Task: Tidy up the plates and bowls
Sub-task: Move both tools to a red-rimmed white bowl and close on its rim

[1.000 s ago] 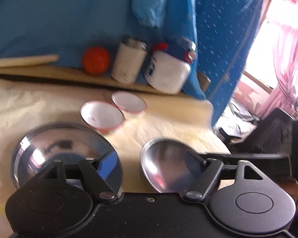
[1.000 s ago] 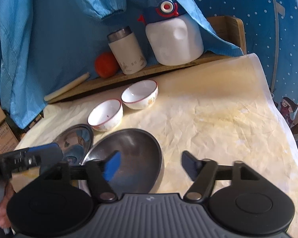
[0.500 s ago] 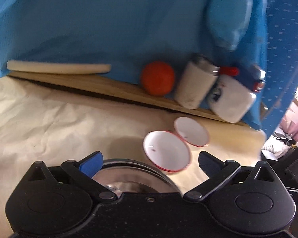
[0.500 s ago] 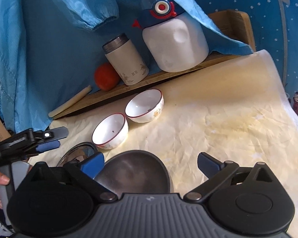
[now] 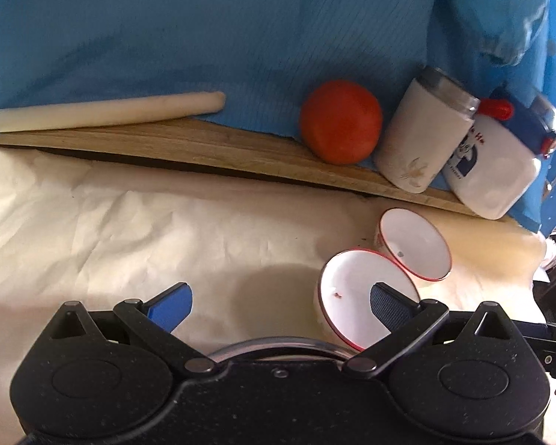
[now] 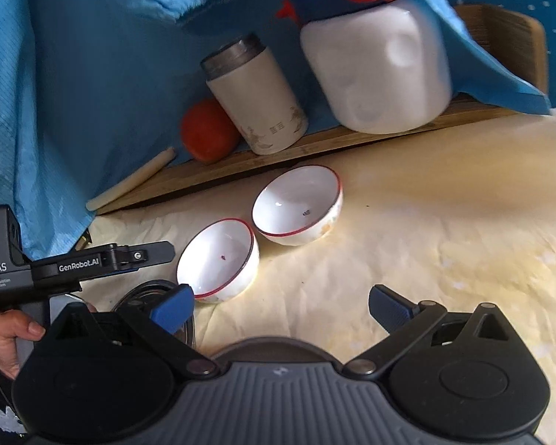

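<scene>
Now two red-rimmed bowls (image 6: 218,259) sit touching mid-counter, steel plates (image 6: 270,348) at six o'clock. Both claws, left (image 5: 278,302) and right (image 6: 280,306), have spread wide, empty, and moved past the plates: bowls likely next.

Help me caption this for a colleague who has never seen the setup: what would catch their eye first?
Two white bowls with red rims, the nearer bowl and the farther bowl, sit side by side on the cream paper-covered table. Behind them, on a wooden board against blue cloth, stand an orange-red ball, a white flask and a big white jug. Both grippers, left and right, are wide open and empty.
</scene>
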Action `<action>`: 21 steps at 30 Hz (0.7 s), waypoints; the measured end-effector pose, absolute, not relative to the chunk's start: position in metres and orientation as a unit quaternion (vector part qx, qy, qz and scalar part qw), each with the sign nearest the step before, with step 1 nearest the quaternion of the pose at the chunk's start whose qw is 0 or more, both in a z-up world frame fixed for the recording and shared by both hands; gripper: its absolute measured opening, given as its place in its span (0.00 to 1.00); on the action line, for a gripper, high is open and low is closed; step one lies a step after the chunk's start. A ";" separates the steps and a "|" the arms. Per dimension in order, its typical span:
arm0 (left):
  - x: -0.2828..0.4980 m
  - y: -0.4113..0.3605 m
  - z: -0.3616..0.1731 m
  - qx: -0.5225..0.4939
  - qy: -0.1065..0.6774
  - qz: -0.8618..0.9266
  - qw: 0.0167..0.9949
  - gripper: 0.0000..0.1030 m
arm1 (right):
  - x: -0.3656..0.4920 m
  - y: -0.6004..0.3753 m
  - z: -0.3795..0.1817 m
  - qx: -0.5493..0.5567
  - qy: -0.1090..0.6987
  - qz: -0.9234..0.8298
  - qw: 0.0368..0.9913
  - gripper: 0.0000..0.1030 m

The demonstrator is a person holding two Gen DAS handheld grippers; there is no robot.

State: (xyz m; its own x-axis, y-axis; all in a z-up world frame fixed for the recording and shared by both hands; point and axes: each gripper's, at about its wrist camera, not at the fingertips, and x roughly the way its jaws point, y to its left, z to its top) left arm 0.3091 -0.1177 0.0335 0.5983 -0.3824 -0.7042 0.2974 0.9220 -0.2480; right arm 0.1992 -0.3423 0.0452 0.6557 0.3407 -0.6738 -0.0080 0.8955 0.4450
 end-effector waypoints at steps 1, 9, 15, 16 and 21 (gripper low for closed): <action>0.312 -0.118 0.032 -0.051 0.409 -0.191 0.891 0.99 | 0.204 -0.340 0.044 0.204 0.407 0.098 0.885 0.99; 0.325 -0.123 0.021 -0.028 0.422 -0.193 0.885 0.99 | 0.228 -0.330 0.040 0.192 0.428 0.094 0.878 0.99; 0.331 -0.121 0.014 -0.029 0.430 -0.188 0.883 0.99 | 0.245 -0.324 0.035 0.185 0.455 0.075 0.868 0.99; 0.332 -0.121 0.013 -0.030 0.431 -0.189 0.882 0.99 | 0.247 -0.323 0.035 0.189 0.459 0.075 0.865 0.99; 0.336 -0.122 0.010 -0.041 0.441 -0.186 0.877 0.99 | 0.258 -0.322 0.033 0.205 0.474 0.073 0.854 0.99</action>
